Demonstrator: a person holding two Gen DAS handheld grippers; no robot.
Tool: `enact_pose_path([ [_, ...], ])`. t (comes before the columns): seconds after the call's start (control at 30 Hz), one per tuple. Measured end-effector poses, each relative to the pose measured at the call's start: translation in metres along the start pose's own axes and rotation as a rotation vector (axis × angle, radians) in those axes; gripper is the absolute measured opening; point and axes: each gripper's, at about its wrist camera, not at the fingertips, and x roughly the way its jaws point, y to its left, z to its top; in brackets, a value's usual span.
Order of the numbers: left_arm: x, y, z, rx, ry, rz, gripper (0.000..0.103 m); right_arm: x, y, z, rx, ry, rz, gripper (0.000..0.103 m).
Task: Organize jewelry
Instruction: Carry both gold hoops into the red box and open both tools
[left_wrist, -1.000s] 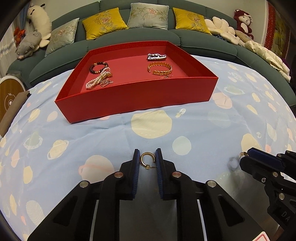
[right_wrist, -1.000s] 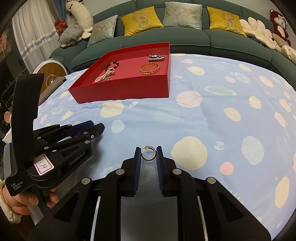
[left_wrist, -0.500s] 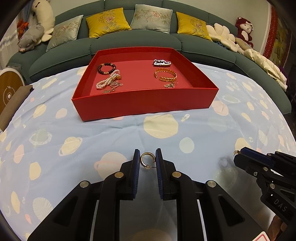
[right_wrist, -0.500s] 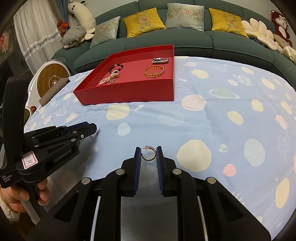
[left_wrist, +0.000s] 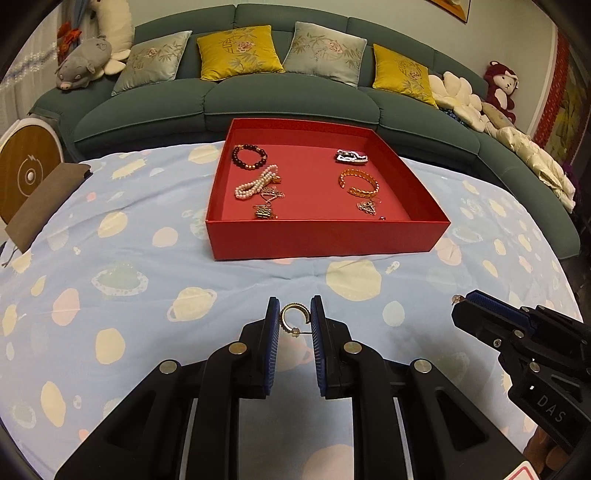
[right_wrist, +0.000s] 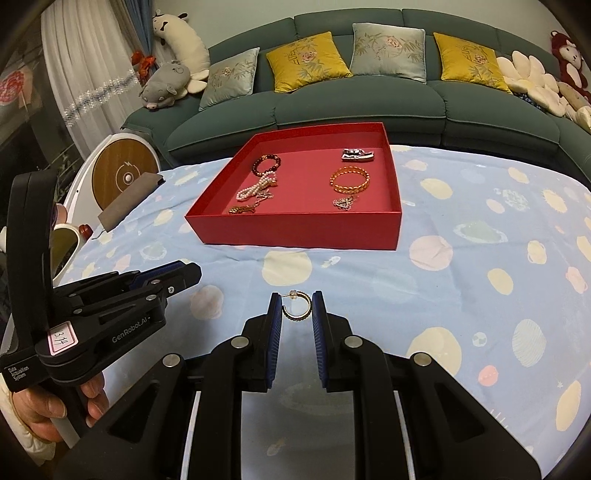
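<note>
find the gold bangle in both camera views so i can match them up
Left wrist view: the gold bangle lies inside the red tray, right half, above picture centre, just in front of a small dark clip.
Right wrist view: the gold bangle is again in the tray's right half, slightly right of picture centre.
Shared landmark: the red tray on the blue spotted cloth.

**Two hoop earrings lifted, the rest in the red tray**

A gold hoop earring (left_wrist: 294, 319) stands pinched between the left gripper's fingers (left_wrist: 271, 332), short of the red tray (left_wrist: 325, 236). Its twin (right_wrist: 297, 307) sits between the right gripper's fingers (right_wrist: 318, 321). Inside the tray lie a dark bead bracelet (left_wrist: 249, 156), pearl strand (left_wrist: 256, 183), gold bangle (left_wrist: 359, 182) and small chains.
</note>
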Motion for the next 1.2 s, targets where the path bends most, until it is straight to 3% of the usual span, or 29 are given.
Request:
enact_pose_path([
  [0.2,-0.011,0.01,0.014,-0.029,-0.016,-0.01,0.014,0.0,0.012,0.013,-0.008,-0.023,0.015,0.016],
  [0.5,-0.021,0.01,0.067,-0.033,-0.103,0.006,0.014,-0.016,0.009,0.068,-0.031,-0.129,-0.009,0.016],
  [0.77,0.013,0.013,0.108,-0.035,-0.12,0.07,0.014,0.003,-0.016,0.098,0.007,-0.146,-0.036,0.016],
  [1.2,0.061,0.009,0.142,-0.015,-0.094,0.131,0.015,0.053,-0.026,0.13,0.003,-0.114,-0.041,0.016],
])
